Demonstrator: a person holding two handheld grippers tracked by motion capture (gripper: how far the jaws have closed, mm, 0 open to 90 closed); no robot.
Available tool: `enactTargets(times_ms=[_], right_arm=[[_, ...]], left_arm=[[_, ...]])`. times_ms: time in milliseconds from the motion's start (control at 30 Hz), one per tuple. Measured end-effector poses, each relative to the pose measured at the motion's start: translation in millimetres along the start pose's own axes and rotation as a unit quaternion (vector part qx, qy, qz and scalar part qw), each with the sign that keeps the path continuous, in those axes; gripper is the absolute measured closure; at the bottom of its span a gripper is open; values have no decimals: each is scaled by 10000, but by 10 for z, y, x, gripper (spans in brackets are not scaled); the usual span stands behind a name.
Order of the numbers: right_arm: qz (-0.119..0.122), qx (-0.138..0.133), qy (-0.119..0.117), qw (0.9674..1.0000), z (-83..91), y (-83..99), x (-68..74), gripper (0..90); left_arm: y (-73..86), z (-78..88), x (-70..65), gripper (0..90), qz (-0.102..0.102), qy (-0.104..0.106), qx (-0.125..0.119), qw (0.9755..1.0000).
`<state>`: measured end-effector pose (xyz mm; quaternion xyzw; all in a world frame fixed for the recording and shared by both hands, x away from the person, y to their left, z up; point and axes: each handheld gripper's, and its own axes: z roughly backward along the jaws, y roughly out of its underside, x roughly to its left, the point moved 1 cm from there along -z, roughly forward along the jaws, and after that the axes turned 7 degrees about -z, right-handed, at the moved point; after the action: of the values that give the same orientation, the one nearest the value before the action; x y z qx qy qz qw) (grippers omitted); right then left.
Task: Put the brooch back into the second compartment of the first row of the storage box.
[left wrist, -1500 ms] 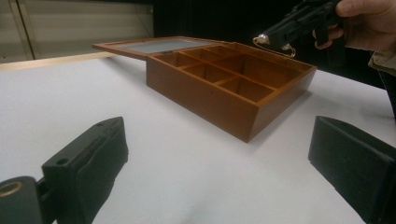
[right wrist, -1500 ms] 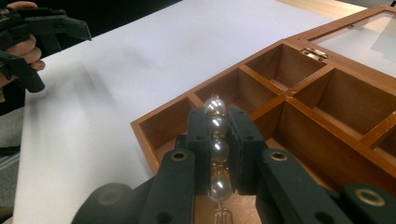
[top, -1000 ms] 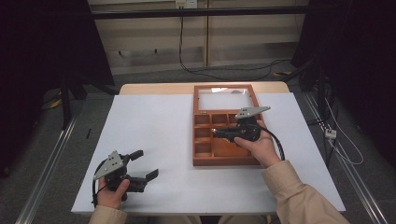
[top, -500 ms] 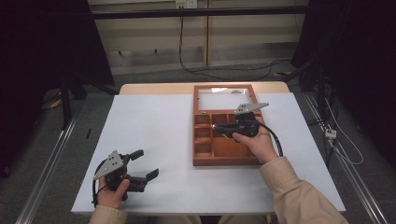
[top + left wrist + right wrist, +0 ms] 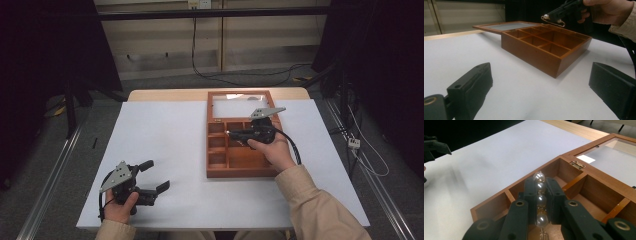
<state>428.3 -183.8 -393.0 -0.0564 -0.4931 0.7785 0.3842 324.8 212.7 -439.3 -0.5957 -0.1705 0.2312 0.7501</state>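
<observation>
A brown wooden box (image 5: 241,171) with several compartments stands on the white table, right of centre, its glass lid (image 5: 239,104) laid open behind it. My right gripper (image 5: 231,133) hovers over the box's middle compartments, pointing left. It is shut on a pin with a row of pearls (image 5: 539,195), which sits between the jaws of the right gripper (image 5: 541,183) above a compartment. From the left gripper view the pearl pin (image 5: 554,21) hangs above the box (image 5: 534,53). My left gripper (image 5: 157,175) rests at the table's front left, open, and nothing lies between the jaws of the left gripper (image 5: 541,92).
The white tabletop (image 5: 165,135) stretches bare between the box and the left hand. The box's hinges (image 5: 577,165) join the lid (image 5: 609,152) at its far side. Cables and dark frames surround the table on the floor.
My right hand has edged slightly farther back and left over the box, still gripping the pearl pin. The left hand has stayed put.
</observation>
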Motion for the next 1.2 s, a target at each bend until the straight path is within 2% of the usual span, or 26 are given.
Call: enactTargets(times_ms=[433,1200], right_arm=[[-33,-16,184,9998,-44,-86,-129,807],[-73,-57,321,9994,-108,-177,-271,807]], left_arm=[[-1,-5,3,46,3,18,-3,10000],[-3,-13,9,46,-1,40,-25,10000]])
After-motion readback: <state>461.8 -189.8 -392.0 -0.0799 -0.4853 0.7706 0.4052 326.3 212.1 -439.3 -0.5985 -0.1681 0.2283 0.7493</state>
